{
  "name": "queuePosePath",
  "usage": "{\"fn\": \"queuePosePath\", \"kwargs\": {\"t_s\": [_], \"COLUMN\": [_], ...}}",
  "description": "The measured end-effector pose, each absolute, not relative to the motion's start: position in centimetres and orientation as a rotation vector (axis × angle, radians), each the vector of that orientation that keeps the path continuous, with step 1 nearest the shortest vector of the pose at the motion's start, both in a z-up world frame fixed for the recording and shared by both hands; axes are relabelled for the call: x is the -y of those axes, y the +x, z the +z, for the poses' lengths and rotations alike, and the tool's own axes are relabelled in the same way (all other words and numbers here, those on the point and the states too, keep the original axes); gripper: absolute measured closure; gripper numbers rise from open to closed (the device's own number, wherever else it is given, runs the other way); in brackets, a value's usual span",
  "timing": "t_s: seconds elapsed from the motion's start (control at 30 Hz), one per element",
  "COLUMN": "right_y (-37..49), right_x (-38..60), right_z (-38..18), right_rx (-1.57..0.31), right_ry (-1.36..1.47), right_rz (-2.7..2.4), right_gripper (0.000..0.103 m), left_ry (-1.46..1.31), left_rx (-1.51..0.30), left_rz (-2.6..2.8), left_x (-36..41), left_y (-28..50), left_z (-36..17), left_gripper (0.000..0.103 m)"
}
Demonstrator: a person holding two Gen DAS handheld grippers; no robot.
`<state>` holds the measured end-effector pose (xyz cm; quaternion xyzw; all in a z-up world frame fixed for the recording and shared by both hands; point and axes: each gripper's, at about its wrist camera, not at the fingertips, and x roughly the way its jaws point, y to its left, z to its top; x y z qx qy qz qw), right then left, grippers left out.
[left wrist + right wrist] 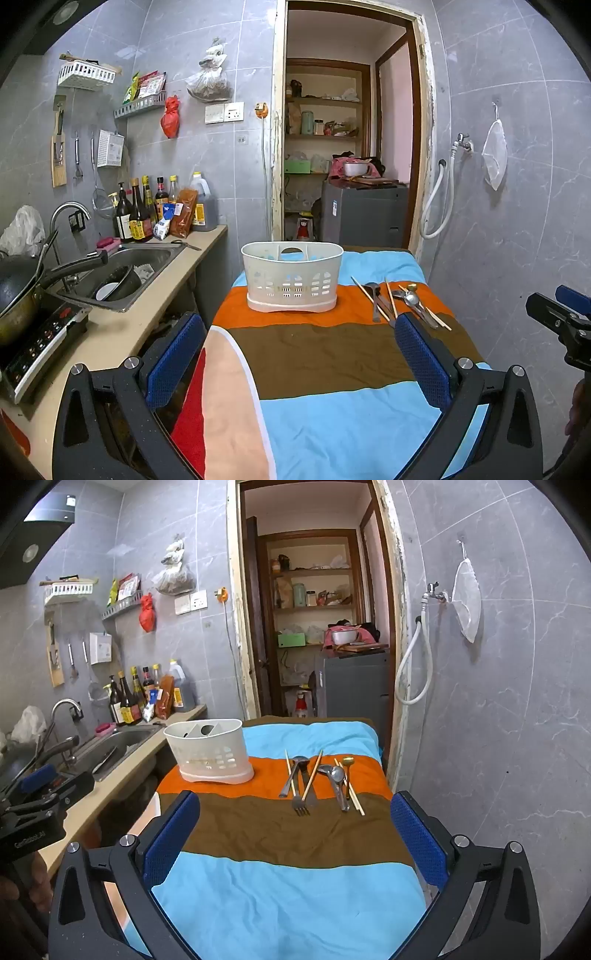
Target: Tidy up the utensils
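Note:
A white slotted utensil basket (pixel 291 277) stands on the orange stripe of the striped cloth (pixel 325 354), also in the right wrist view (pixel 212 751). To its right lies a loose group of utensils (pixel 317 781): a fork (pixel 301 794), spoons (pixel 336 775), several wooden chopsticks (pixel 313 775); they show in the left wrist view too (pixel 399 299). My left gripper (pixel 295 354) is open and empty, well short of the basket. My right gripper (pixel 291 834) is open and empty, short of the utensils.
A counter runs along the left with a sink (pixel 122 269), a wok on a cooktop (pixel 22 288) and sauce bottles (pixel 147 214). A doorway (pixel 347 147) opens behind the table. A tiled wall with a hose (pixel 417 657) stands at the right.

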<state>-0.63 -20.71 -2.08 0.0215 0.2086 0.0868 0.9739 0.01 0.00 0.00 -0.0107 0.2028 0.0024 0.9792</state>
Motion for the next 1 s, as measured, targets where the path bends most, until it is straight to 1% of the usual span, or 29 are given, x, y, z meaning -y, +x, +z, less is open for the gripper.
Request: {"fn": "queuePosePath", "kwargs": {"t_s": [1.0], "right_y": [-0.55], "right_x": [20.48], "right_z": [-2.33], "right_rx": [-0.424], "right_ry": [0.040], "right_rz": [0.178], "right_gripper": [0.000], "left_ry": [-0.034], "left_rx": [-0.416], "left_rz": [0.013], "left_x": [-0.40], "left_y": [0.30], "left_z": [-0.14], "left_gripper": [0.001]}}
